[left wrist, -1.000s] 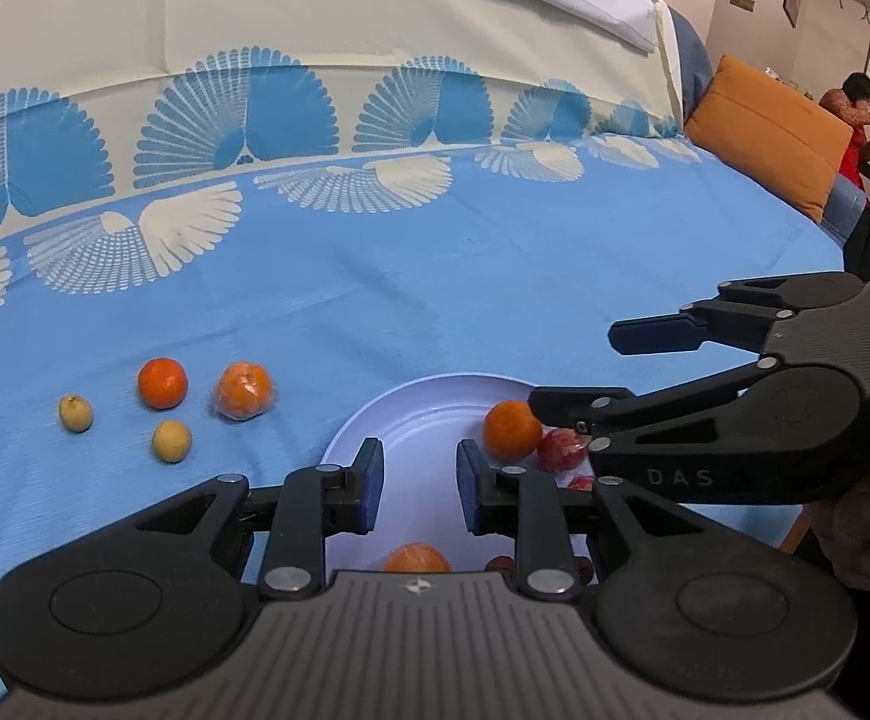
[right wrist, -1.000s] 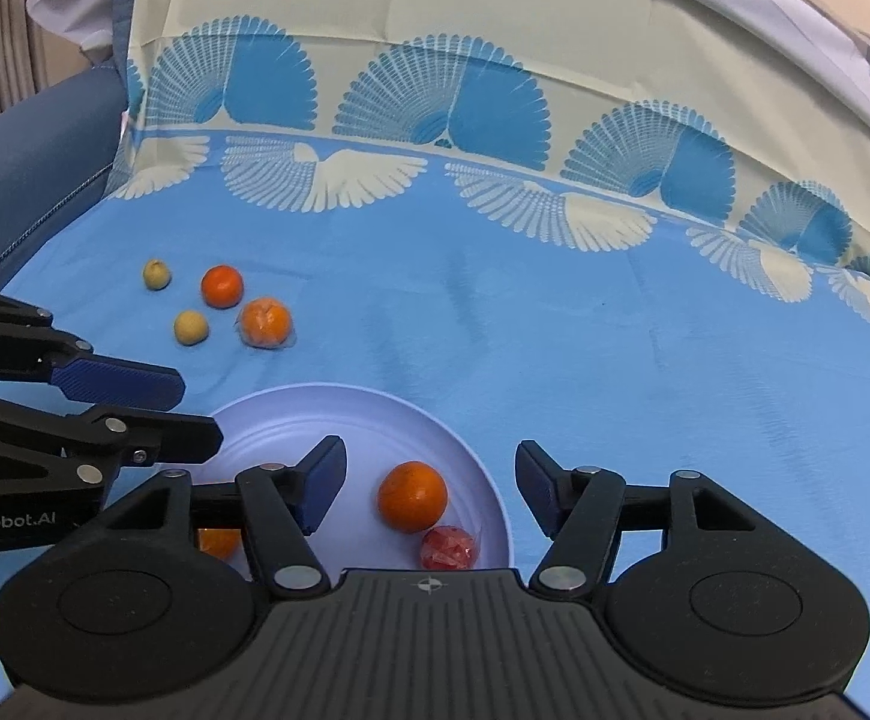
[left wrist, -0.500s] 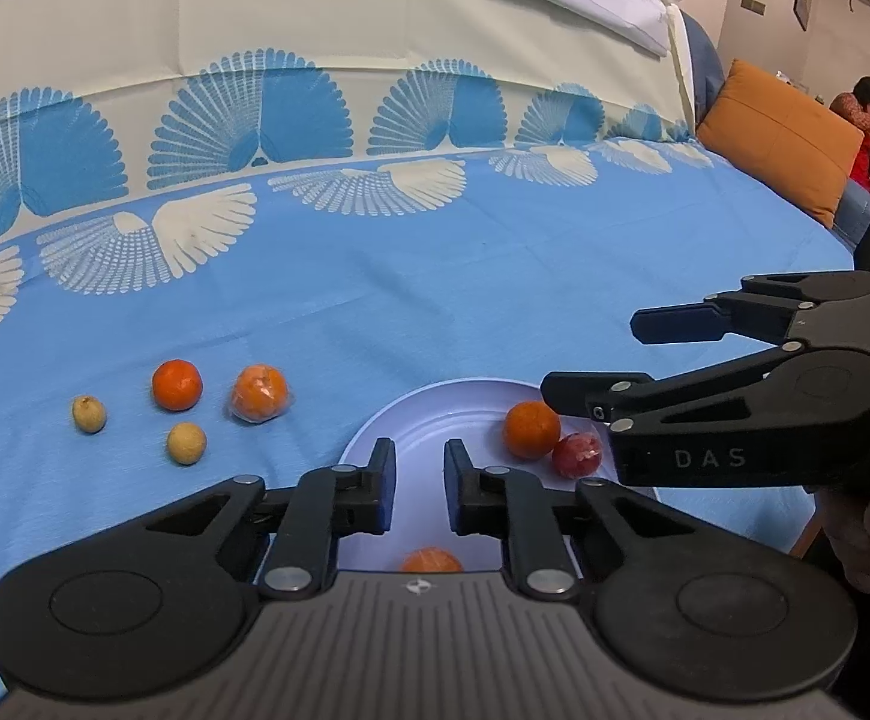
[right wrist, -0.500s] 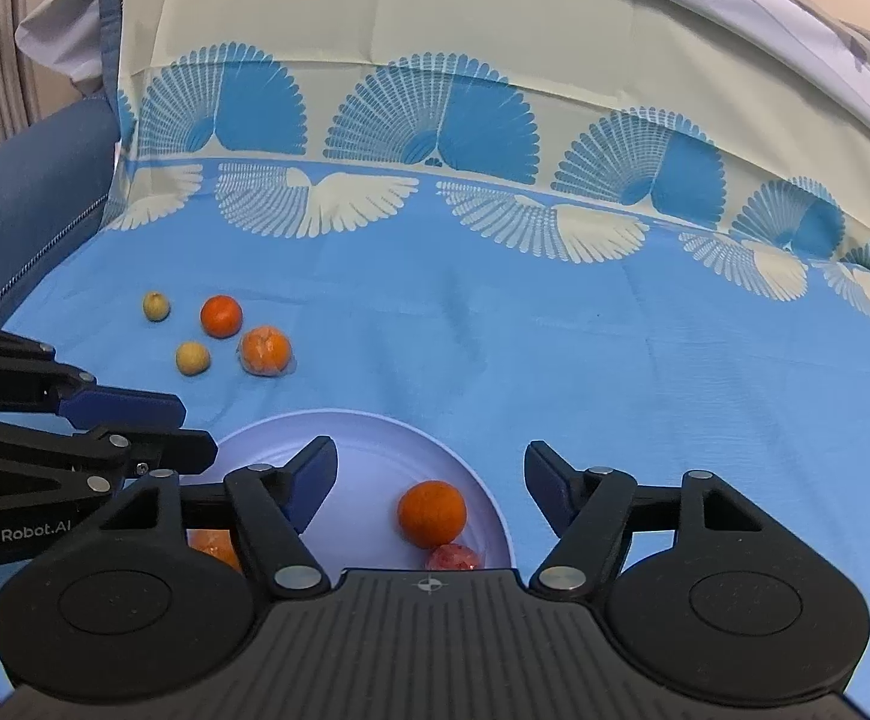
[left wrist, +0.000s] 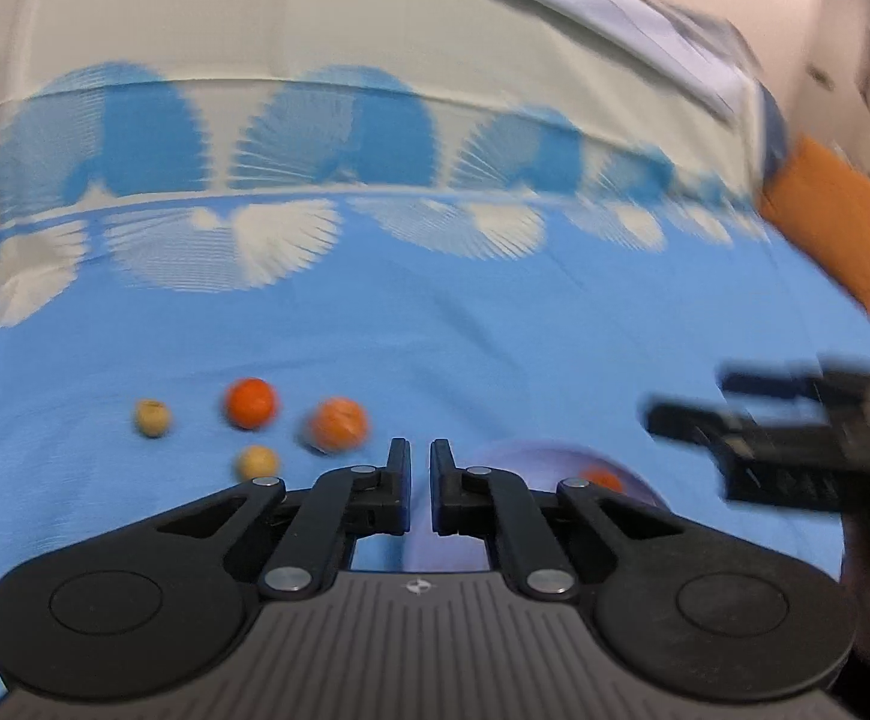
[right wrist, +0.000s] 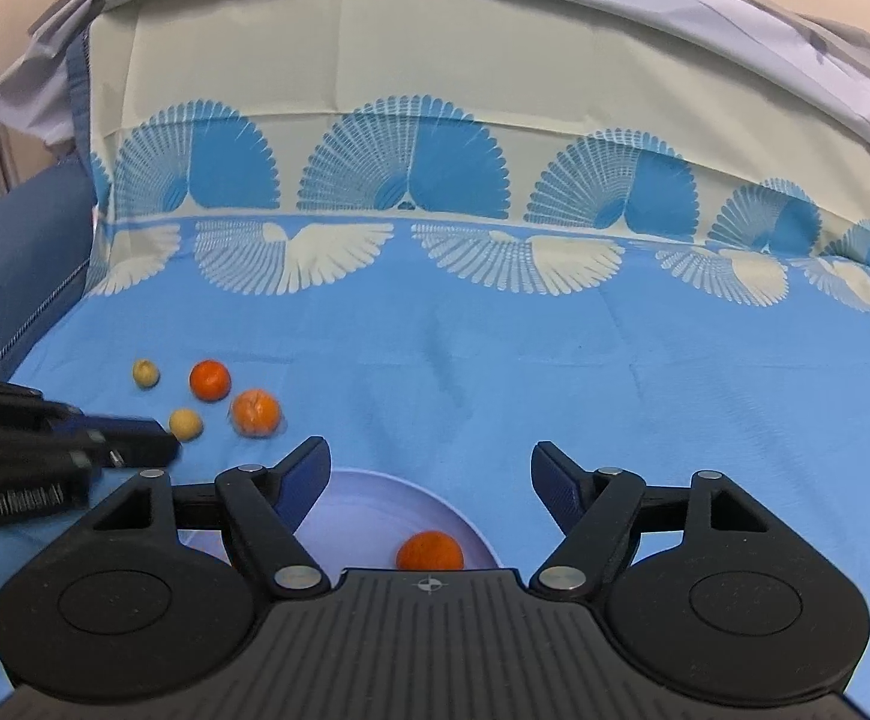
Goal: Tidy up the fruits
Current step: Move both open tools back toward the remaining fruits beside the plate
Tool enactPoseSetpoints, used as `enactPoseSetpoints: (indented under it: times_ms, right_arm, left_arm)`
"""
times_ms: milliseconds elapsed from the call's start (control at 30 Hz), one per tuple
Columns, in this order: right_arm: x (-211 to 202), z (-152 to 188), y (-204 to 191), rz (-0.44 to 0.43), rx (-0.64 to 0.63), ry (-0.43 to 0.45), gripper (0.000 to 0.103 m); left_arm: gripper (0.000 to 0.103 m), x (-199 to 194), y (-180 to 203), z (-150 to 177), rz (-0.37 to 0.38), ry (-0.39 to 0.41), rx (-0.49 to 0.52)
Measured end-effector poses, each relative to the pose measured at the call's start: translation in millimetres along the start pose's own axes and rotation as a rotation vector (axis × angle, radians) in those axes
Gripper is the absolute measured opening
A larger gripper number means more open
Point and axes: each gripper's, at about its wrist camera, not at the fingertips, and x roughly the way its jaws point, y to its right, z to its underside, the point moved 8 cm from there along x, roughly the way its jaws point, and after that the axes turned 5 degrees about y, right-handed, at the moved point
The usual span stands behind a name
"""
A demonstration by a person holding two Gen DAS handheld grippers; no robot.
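A pale lilac plate [right wrist: 363, 510] lies on the blue cloth and holds an orange [right wrist: 430, 550]; the plate [left wrist: 519, 456] and orange [left wrist: 600, 477] also show in the blurred left wrist view. Left of the plate lie a bare orange [right wrist: 210, 379], a plastic-wrapped orange [right wrist: 255, 413] and two small tan fruits [right wrist: 146, 372] [right wrist: 185, 423]. In the left wrist view they are the bare orange [left wrist: 250, 402], wrapped orange [left wrist: 339, 423] and tan fruits [left wrist: 152, 417] [left wrist: 258, 462]. My left gripper [left wrist: 417, 471] is nearly closed and empty, near the wrapped orange. My right gripper [right wrist: 429, 471] is open and empty above the plate.
The cloth has a cream band with blue fan patterns [right wrist: 405, 168] at the back. An orange cushion [left wrist: 825, 222] sits far right. A dark blue padded edge [right wrist: 9, 264] borders the left side. The right gripper [left wrist: 795, 444] crosses the left wrist view's right side.
My left gripper has narrowed to a small gap and swung left, off the plate toward the loose fruits. The right gripper has pulled back; the plate has slid lower in its view.
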Motion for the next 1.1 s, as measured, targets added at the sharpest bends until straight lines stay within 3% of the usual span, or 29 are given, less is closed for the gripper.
enactPoseSetpoints:
  times_ms: [200, 333, 433, 500, 567, 700, 767, 867, 933, 1100]
  right_arm:
    - [3.3, -4.5, -0.2, -0.027, 0.048, 0.001, 0.075]
    - [4.6, -8.0, -4.2, -0.062, 0.064, 0.007, 0.070]
    - [9.6, -11.6, -9.6, -0.090, 0.070, 0.000, 0.051]
    - [15.6, -14.1, -12.0, -0.107, 0.081, -0.011, 0.028]
    - [23.0, -18.5, -13.1, -0.131, 0.116, -0.020, 0.023]
    - [42.4, -25.6, -21.8, -0.196, 0.179, -0.049, 0.024]
    - [54.1, -24.0, -31.8, -0.241, 0.200, -0.087, 0.027]
    - [68.3, -19.5, -46.8, -0.272, 0.189, -0.124, 0.045]
    - [77.1, -18.2, -54.4, -0.277, 0.180, -0.137, 0.053]
    - [104.0, -20.0, -68.3, -0.279, 0.174, -0.177, 0.057]
  left_arm:
    - [0.006, -8.3, -67.4, -20.4, -0.121, 0.036, -0.248]
    - [0.006, -3.2, -81.2, -19.0, -0.159, 0.003, -0.292]
    - [0.006, 6.1, -80.0, -17.9, -0.158, -0.029, -0.256]
    - [0.006, 14.4, -80.6, -16.6, -0.157, -0.050, -0.239]
    - [0.008, 26.1, -86.0, -15.1, -0.157, -0.075, -0.246]
    - [0.012, 54.4, -94.9, -0.6, -0.153, -0.173, -0.276]
    - [0.019, 63.8, -94.8, 4.0, -0.163, -0.204, -0.257]
    - [0.033, 75.1, -90.2, 7.9, -0.167, -0.231, -0.223]
    - [0.034, 80.2, -87.9, 10.1, -0.175, -0.244, -0.202]
    - [0.034, 89.2, -86.7, 11.5, -0.187, -0.260, -0.180]
